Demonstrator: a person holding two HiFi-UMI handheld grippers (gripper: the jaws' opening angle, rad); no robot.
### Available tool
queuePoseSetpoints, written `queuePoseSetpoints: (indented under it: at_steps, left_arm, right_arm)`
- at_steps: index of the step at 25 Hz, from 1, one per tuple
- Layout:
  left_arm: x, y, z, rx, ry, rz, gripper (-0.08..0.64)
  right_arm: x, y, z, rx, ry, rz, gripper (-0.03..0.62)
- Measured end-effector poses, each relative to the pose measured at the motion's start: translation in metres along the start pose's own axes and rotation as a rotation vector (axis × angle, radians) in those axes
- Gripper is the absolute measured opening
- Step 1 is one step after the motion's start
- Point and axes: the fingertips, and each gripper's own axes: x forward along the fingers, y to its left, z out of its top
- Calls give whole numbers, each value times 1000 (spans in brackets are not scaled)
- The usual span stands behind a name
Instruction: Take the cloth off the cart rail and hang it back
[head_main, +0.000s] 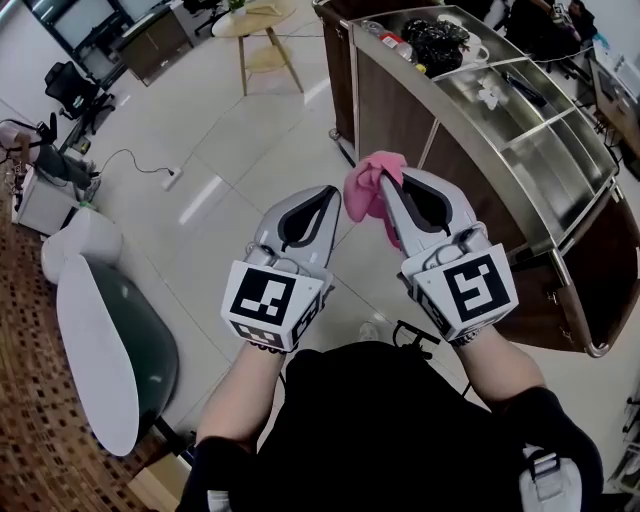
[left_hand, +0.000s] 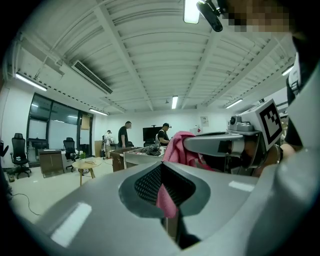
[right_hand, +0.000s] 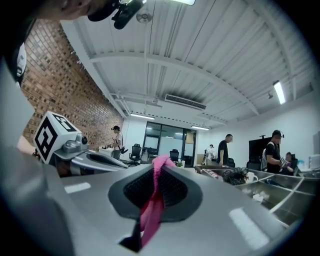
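Nothing legible appears in any view: no words, brands or numbers. The marker cube (head_main: 272, 300) on the left gripper (head_main: 322, 195) and the marker cube (head_main: 470, 290) on the right gripper (head_main: 388, 190) carry only black-and-white square patterns, not letters. A small white notice (left_hand: 204, 120) on the far wall is too small to read.

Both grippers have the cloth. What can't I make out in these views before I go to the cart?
Pink cloth: bunched behind left gripper and right gripper in the head view; gripper views show only a strip between the fingers.
Cart: partly cut off by the head view's right edge.
Dark heap on the cart's top tray: too small to identify.
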Motion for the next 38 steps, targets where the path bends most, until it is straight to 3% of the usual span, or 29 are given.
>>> queuePoseSetpoints:
  at_steps: [6,16,18,22,30,38]
  left_arm:
    - [19,41,-16,-19,0,-29,3]
    - [-4,153,-1,-17,-31,-150,3]
    - [-7,176,-1,-18,-29,-176,3]
    - [-13,215,-5,-20,-19,-223,3]
    - [-5,268,-3,-48,-50,-255,3]
    - [52,298,-23,-18,-34,-296,3]
  right_arm:
    - [40,2,-25,19,107,-10,15]
    - [136,54,-3,15,129,-133,15]
    - [158,59,2,4,112,-162,15]
    - [200,64,27,-55,-15,-221,15]
    - [254,74,38,-80,-12,-237,15]
    - [293,26,16,-54,-26,-275,15]
